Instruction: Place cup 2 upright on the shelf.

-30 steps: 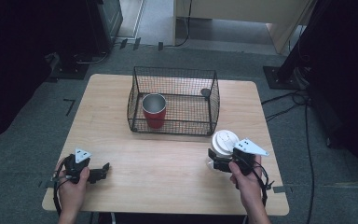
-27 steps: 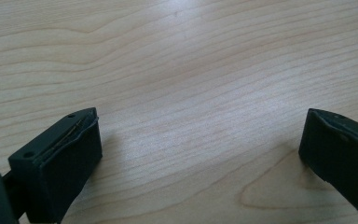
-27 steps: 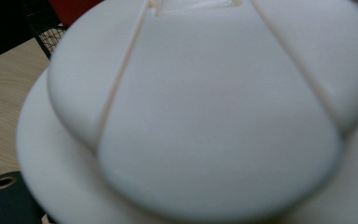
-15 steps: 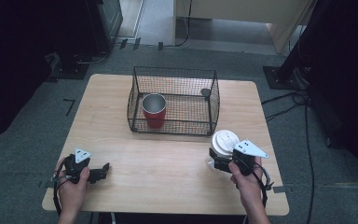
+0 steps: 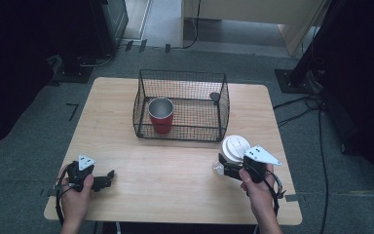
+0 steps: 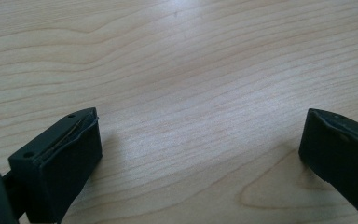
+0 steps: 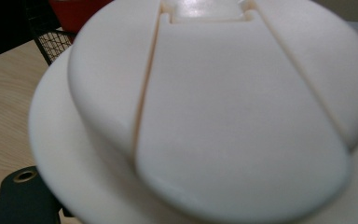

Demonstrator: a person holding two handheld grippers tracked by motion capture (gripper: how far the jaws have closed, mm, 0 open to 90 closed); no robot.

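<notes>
A white lidded cup (image 5: 235, 146) stands near the table's right front, and its lid (image 7: 223, 107) looms large in the right gripper view. My right gripper (image 5: 227, 167) is at the cup's side below the lid. Its jaws have just been closing and are now shut on the cup, with one black finger (image 7: 23, 196) showing under the lid's rim. My left gripper (image 5: 108, 176) rests at the front left. In the left gripper view this gripper (image 6: 200, 149) is open, with only bare wood between its fingers.
A black wire basket (image 5: 180, 132) sits at the table's middle back and holds an upright red cup (image 5: 161, 117) and a small dark object (image 5: 215, 96). The wooden table (image 5: 175, 195) has cables and equipment stands on the floor around it.
</notes>
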